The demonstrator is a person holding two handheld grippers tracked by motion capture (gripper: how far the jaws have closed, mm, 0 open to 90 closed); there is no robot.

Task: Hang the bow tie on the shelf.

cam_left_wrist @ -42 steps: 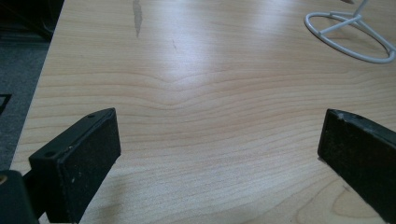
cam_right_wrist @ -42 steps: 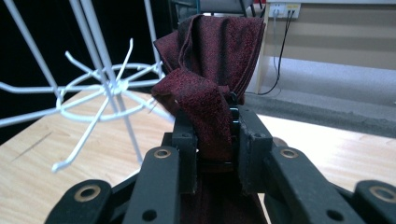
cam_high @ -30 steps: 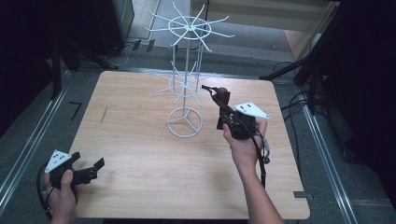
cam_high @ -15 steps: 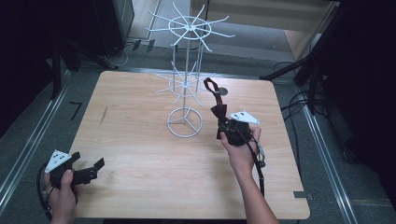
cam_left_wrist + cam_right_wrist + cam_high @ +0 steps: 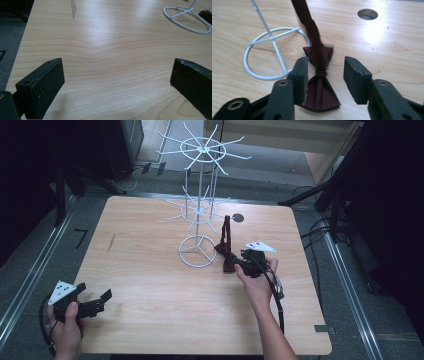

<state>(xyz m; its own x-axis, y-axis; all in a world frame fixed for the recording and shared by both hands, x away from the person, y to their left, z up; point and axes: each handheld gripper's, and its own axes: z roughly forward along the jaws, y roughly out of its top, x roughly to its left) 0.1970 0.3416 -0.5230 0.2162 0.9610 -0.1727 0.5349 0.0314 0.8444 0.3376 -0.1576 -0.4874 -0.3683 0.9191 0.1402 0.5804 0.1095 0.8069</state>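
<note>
At the near left corner of the tabletop (image 5: 150, 285), the left gripper (image 5: 95, 304) rests with its jaws spread wide over bare wood. Mid-table stands a white wire rack (image 5: 198, 210) on a ring base. Just right of that base, the right gripper (image 5: 325, 75) has its jaws apart either side of a dark red bow tie (image 5: 319, 87) lying on the wood, its strap (image 5: 226, 227) rising toward the rack.
</note>
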